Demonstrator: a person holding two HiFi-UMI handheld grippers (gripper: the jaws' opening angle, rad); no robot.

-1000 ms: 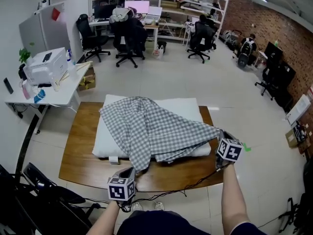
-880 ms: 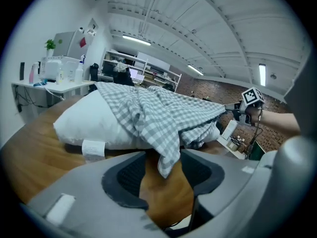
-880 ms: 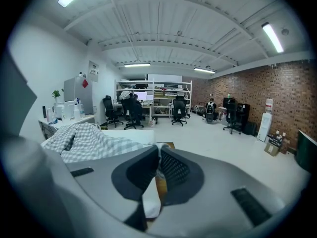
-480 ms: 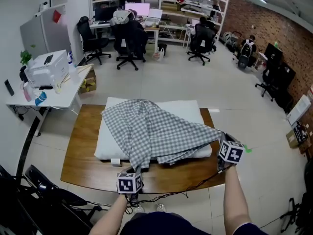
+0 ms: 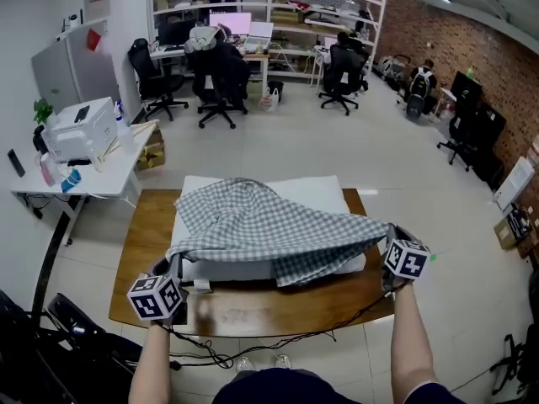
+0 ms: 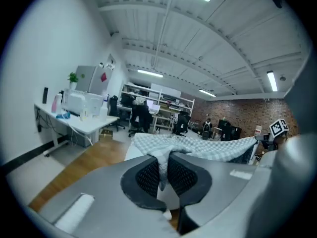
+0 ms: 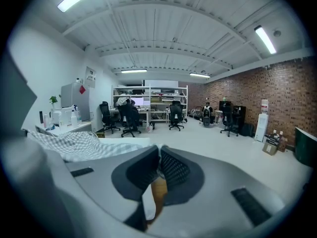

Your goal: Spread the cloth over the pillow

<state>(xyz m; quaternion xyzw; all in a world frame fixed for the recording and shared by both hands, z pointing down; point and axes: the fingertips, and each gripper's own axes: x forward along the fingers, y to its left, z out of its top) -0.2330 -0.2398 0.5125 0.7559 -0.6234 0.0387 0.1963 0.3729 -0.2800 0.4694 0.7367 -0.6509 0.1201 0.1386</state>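
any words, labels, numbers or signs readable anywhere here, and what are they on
No text can be read in any view.
White tag at the near edge of the pillow: too small to read.
Red sheet on the fridge: too small.
Pink monitor screen: blurred.

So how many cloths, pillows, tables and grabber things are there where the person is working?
Checked cloth: 1
White pillow: 1
Wooden table: 1
Grippers: 2, the left gripper and the right gripper, each pinching an edge of the cloth
Total: 5
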